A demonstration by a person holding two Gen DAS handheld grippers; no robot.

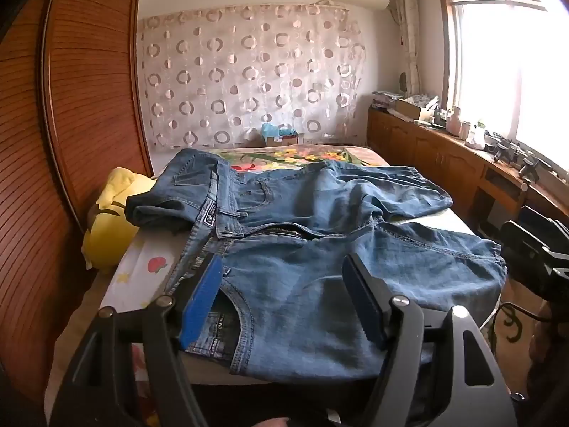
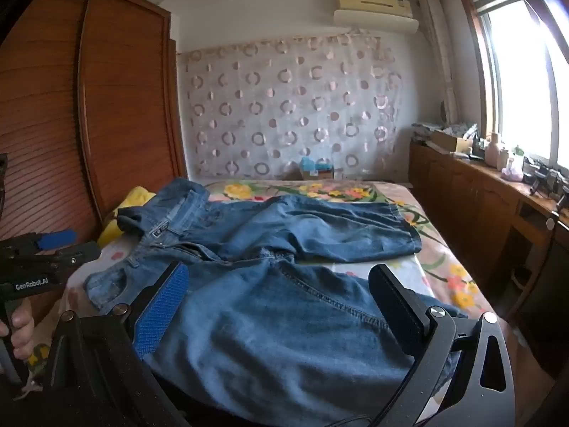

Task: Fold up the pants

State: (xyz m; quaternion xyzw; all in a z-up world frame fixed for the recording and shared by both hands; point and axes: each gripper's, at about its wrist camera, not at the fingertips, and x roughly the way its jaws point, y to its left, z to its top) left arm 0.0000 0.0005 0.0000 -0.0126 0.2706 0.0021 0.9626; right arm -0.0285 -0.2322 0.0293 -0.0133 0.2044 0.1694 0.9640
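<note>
Right wrist: both the right gripper (image 2: 281,295) and left gripper (image 1: 284,277) spread above jeans (image 2: 284,249) at bed edge (image 2: 458,284).

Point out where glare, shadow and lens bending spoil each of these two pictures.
Left wrist view: the window is blown out white, the wardrobe bows outward, and the left gripper shades the jeans under it. Right wrist view: the window glares too, the corners go dark, the wardrobe curves.
</note>
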